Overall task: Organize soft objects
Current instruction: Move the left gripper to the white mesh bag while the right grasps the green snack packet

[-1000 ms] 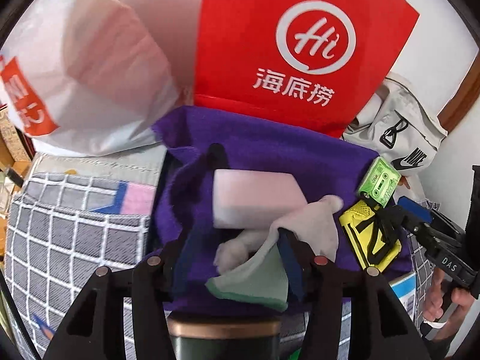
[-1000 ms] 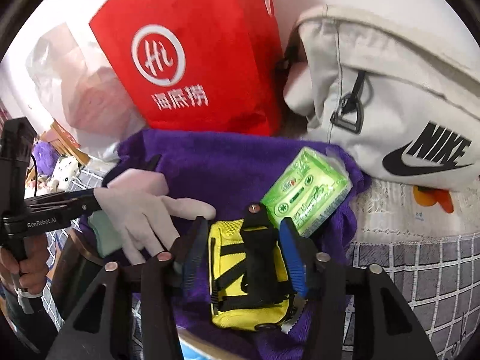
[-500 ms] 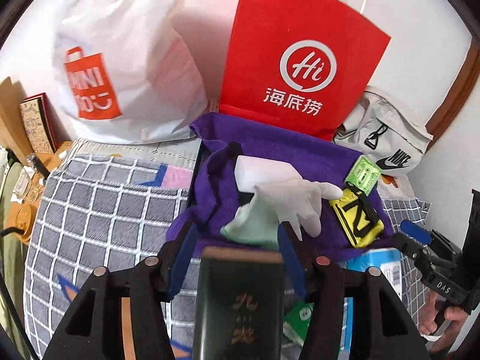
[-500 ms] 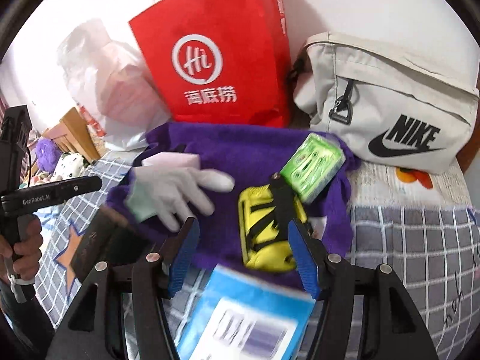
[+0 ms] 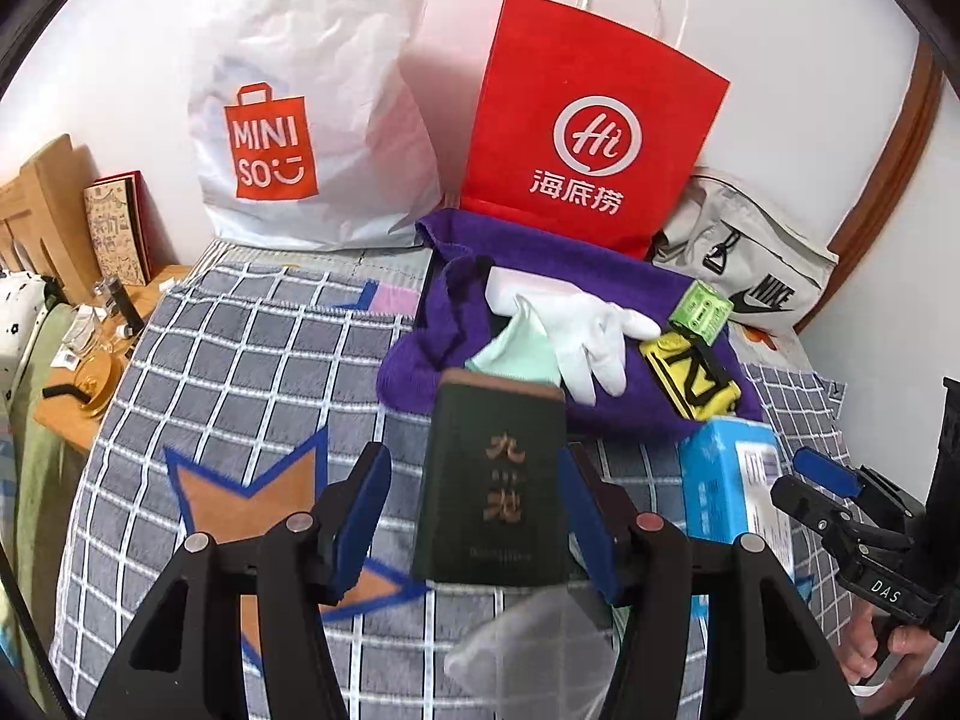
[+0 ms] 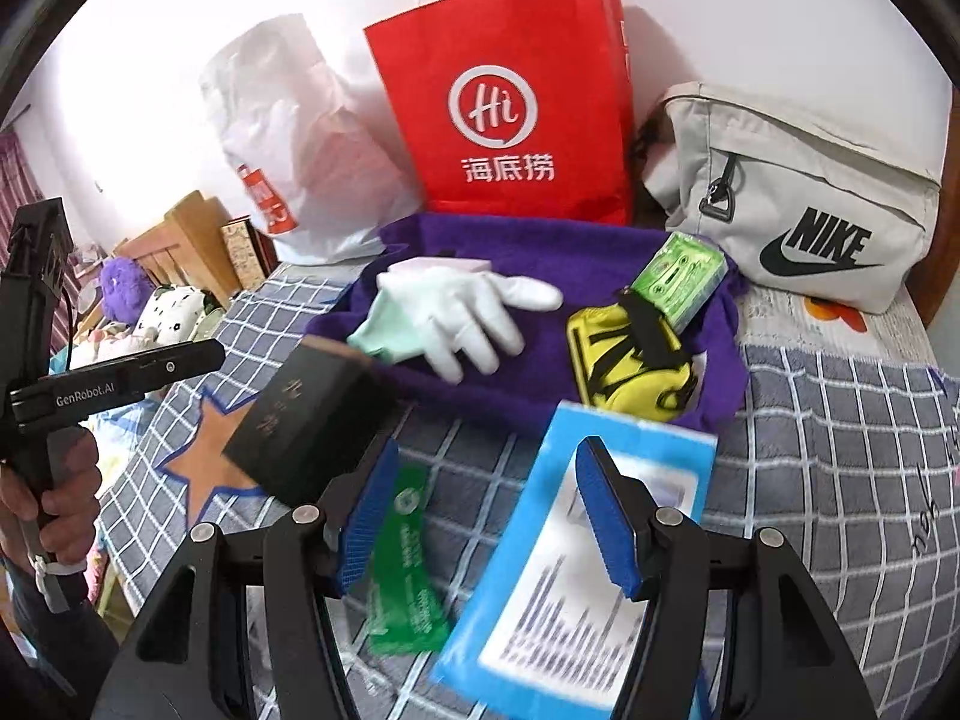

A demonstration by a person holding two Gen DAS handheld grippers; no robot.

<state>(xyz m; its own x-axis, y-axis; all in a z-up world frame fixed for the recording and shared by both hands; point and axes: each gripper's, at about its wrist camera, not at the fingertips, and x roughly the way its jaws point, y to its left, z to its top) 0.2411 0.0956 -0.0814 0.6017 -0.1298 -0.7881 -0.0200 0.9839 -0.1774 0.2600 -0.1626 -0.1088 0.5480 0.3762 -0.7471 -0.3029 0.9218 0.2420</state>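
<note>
Your left gripper and right gripper both hang spread, holding nothing. Ahead of them the white glove lies on the purple towel, long axis crosswise, fingers pointing right.

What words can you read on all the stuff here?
"MINISO": white plastic bag
"Hi 海底捞": red paper bag
"NIKE": grey pouch
"GenRobot.AI": left gripper
"DAS": right gripper
Dark box, blue packet, green sachet: too blurred.

Bright, even daylight; fisheye-bent edges, dark corners, blue packet blurred.
</note>
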